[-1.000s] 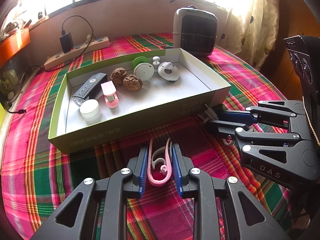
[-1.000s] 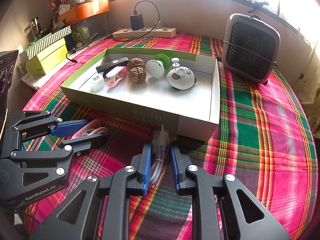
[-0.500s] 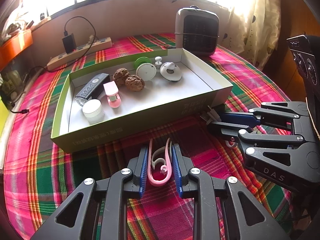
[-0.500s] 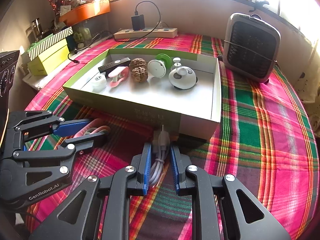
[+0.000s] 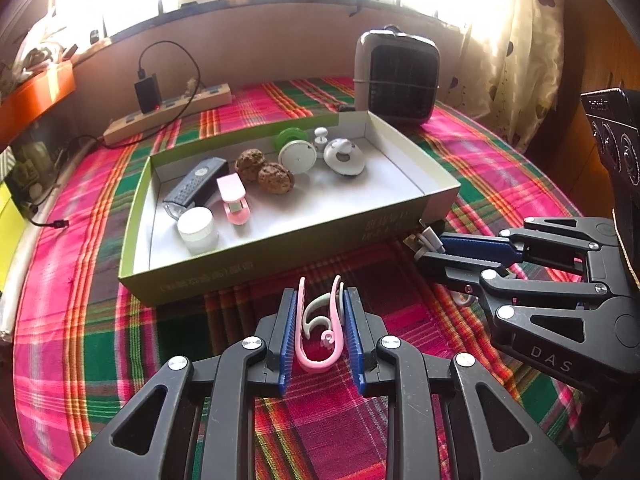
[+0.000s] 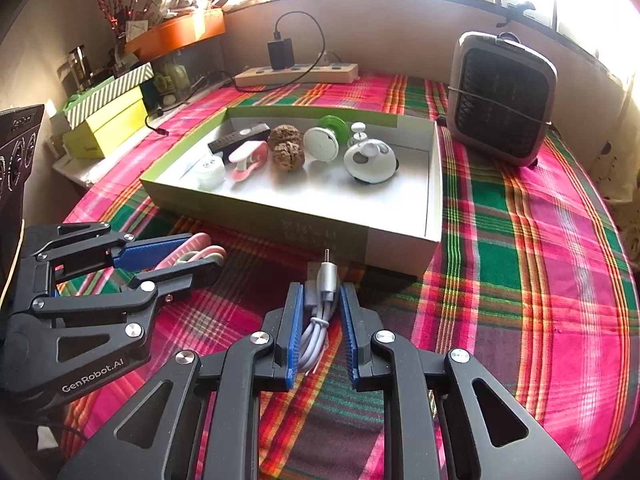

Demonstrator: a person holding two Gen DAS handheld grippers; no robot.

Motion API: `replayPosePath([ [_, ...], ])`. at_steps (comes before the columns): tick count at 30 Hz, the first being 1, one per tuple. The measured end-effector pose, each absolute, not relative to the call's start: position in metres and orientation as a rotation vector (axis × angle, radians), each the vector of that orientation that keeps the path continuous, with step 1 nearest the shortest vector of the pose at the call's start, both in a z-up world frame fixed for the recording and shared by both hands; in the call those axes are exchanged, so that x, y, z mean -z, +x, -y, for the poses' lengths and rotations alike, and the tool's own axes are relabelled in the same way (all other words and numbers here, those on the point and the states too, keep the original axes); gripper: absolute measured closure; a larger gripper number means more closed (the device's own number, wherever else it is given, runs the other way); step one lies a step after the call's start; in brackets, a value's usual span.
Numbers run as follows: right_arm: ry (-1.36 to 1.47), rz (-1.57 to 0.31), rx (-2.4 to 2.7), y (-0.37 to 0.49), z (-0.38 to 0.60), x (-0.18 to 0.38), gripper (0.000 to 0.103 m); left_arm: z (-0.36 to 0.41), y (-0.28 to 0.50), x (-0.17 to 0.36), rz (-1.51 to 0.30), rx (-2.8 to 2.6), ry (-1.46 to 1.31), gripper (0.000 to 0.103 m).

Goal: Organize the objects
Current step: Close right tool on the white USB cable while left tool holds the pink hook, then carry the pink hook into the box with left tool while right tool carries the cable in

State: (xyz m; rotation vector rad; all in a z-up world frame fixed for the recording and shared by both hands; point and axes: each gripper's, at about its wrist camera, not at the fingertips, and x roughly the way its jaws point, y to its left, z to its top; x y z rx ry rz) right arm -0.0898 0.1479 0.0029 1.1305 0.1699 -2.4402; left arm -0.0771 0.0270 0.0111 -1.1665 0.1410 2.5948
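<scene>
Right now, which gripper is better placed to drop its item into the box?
Right gripper: its bundled cable points at the box corner, beside bare floor. The left gripper holds the pink clip farther back.

The right tool [image 6: 320, 320] was closed on a coiled white cable [image 6: 318, 322], and the metal plug of the cable pointed to the near wall of the green box [image 6: 256, 216]. At the left side, the left tool [image 6: 176, 258] gripped a pink clip [image 6: 192, 250] between its blue pads. Inside the box lay a black remote [image 6: 239, 138], two walnuts [image 6: 286, 146], a white jar [image 6: 210, 170] and a white round gadget [image 6: 370, 160]. A grey heater [image 6: 502, 98] stood on the table [image 6: 520, 260] behind the box.
</scene>
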Motion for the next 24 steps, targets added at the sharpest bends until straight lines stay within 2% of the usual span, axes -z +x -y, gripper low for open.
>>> replayPosePath([
  [24, 1.014, -0.129, 2.507, -0.122, -0.152, -0.047, 0.084, -0.027, -0.120, -0.044, -0.084, -2.630, -1.107, 0.082],
])
